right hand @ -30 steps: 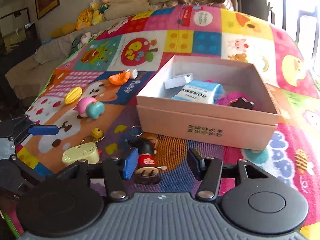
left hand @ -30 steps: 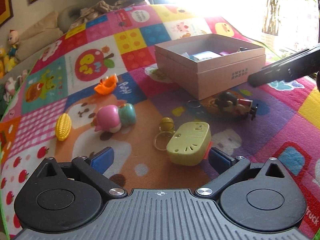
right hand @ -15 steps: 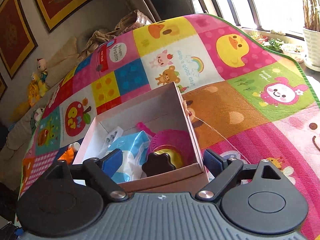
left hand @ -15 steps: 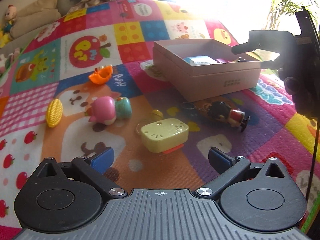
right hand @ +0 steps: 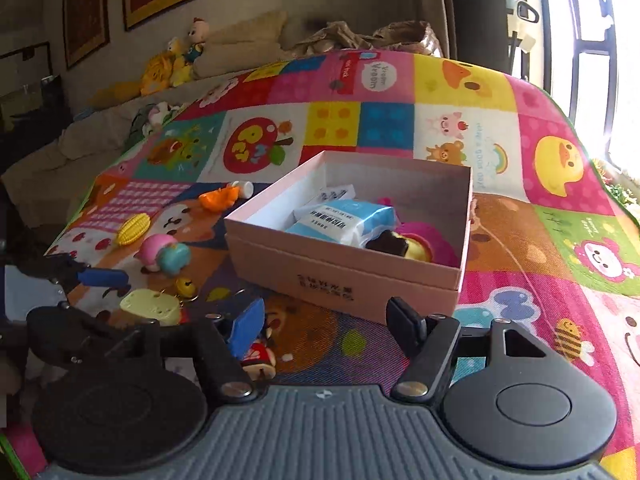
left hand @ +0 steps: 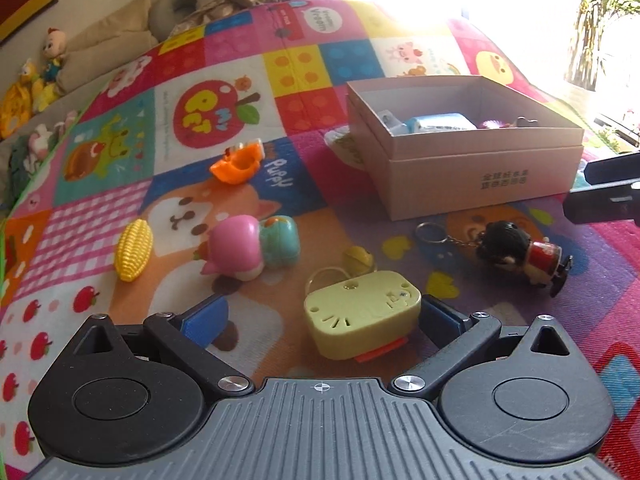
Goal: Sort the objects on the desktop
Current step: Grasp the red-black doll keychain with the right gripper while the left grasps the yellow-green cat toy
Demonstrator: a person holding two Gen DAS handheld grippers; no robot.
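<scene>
My left gripper [left hand: 320, 316] gapes around the yellow box [left hand: 362, 314] mid-mat [left hand: 500, 292], pads untouched; I centre it before squeezing. My right gripper [right hand: 326, 322], empty, closes short of the pink box [right hand: 344, 268]

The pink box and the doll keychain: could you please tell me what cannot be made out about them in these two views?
- Pink box, left wrist view: its near wall hides most of the contents.
- Doll keychain, right wrist view: the right gripper, jaws closing on nothing, covers its head with the blue pad.
- Box lettering: too small to read.
</scene>
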